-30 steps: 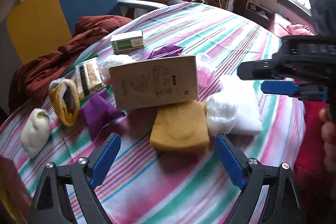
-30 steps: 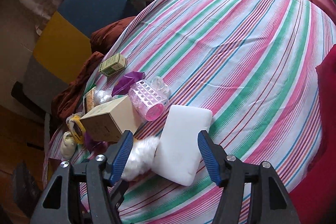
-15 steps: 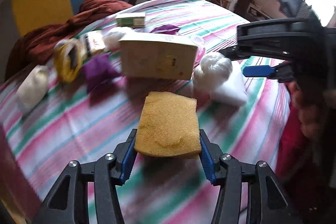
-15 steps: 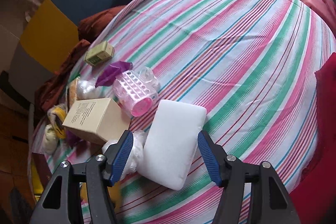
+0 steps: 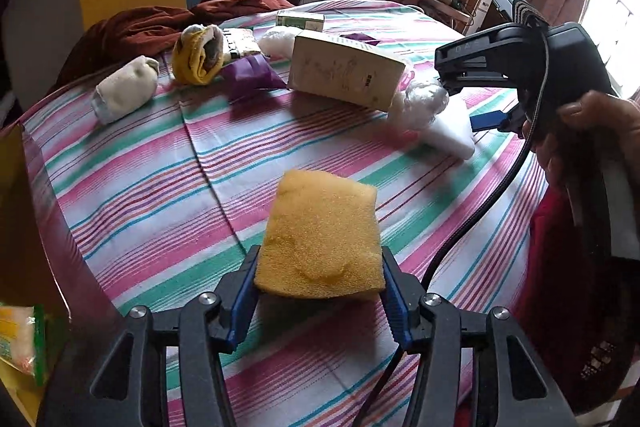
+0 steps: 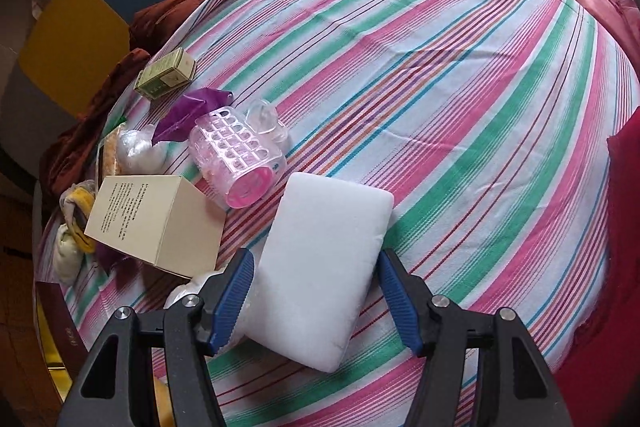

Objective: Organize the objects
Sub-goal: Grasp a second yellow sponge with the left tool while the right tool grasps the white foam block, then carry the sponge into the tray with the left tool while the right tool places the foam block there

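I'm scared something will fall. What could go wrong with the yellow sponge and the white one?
The yellow sponge is soft and held only at its near end by the left gripper, so it might slip out. The right gripper straddles the white sponge, open; closing, it might also catch the plastic wad beside it.

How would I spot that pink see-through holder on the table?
Start at the striped tablecloth and find the tan box. Just beyond it, beside the white foam block, lies the pink holder, tipped on its side. It alone is clear pink plastic with a grid of holes.
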